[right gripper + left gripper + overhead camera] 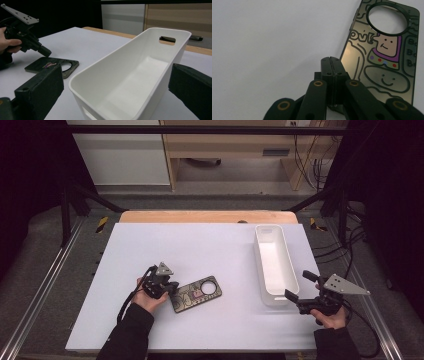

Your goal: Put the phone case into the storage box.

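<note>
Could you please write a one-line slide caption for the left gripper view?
Left gripper, jaws shut, poised at the edge of a cartoon-printed phone case lying on the white table.

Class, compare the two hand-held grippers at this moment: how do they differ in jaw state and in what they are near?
The left hand-held gripper has its jaws closed together at the edge of the phone case; the right hand-held gripper has its jaws spread wide, holding nothing. The left is over the case, the right beside the near end of the white bin. Both are held by a hand above the table.
</note>
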`<action>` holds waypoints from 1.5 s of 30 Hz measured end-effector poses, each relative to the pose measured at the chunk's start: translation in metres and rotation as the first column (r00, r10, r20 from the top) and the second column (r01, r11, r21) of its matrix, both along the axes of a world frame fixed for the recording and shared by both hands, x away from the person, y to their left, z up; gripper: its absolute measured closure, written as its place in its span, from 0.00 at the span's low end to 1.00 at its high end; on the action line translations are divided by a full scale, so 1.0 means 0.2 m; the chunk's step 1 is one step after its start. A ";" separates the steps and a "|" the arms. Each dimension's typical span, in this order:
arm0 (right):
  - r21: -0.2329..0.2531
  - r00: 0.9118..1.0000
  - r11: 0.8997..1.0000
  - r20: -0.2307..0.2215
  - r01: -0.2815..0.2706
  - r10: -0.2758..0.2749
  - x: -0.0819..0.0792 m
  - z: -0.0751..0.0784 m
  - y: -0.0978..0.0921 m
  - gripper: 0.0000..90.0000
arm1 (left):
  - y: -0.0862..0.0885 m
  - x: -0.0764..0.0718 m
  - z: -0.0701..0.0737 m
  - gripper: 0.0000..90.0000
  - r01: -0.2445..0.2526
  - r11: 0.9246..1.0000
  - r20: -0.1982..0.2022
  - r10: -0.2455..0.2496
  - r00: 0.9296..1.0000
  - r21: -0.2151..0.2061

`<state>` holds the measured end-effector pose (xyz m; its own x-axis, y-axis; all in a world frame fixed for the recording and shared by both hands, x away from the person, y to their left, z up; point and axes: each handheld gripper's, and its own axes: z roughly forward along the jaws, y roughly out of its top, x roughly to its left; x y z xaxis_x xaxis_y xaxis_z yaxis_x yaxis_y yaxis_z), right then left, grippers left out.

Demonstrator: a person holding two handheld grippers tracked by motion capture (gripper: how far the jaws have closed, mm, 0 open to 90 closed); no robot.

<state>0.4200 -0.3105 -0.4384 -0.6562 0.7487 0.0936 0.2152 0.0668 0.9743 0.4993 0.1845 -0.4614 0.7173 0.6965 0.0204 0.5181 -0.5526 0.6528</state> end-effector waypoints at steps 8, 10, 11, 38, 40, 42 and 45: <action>0.001 1.000 1.000 0.002 -0.001 0.001 0.00 0.00 0.00 0.00 | 0.00 -0.01 0.00 0.99 -0.003 1.000 -0.007 0.003 1.000 -0.011; 0.002 1.000 1.000 0.003 0.000 0.000 0.00 0.00 0.00 0.00 | 0.00 -0.01 0.00 0.99 -0.002 1.000 -0.008 0.001 1.000 -0.010; 0.002 1.000 1.000 0.002 0.000 0.000 0.00 0.00 0.00 0.00 | 0.00 -0.01 0.00 0.99 -0.001 1.000 -0.010 0.001 1.000 -0.010; 0.005 1.000 1.000 0.010 0.001 -0.001 -0.01 0.01 -0.01 0.00 | -0.02 -0.08 0.15 0.65 0.038 0.996 0.104 -0.029 0.994 -0.085; 0.006 1.000 1.000 0.009 0.001 -0.001 -0.01 0.01 -0.01 0.00 | -0.03 -0.08 0.17 0.58 0.051 0.994 0.111 -0.040 0.993 -0.095; 0.005 1.000 1.000 0.010 0.001 -0.001 -0.01 0.01 -0.01 0.00 | -0.05 -0.08 0.19 0.55 0.063 0.993 0.126 -0.050 0.991 -0.102; 0.007 1.000 1.000 0.011 0.001 -0.002 -0.01 0.01 -0.01 0.00 | -0.07 -0.09 0.21 0.39 0.075 0.991 0.150 -0.058 0.987 -0.111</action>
<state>0.4187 -0.3130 -0.4363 -0.6561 0.7491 0.0915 0.2041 0.0594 0.9771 0.4816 0.1697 -0.4193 0.7572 0.6512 0.0500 0.3773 -0.4986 0.7804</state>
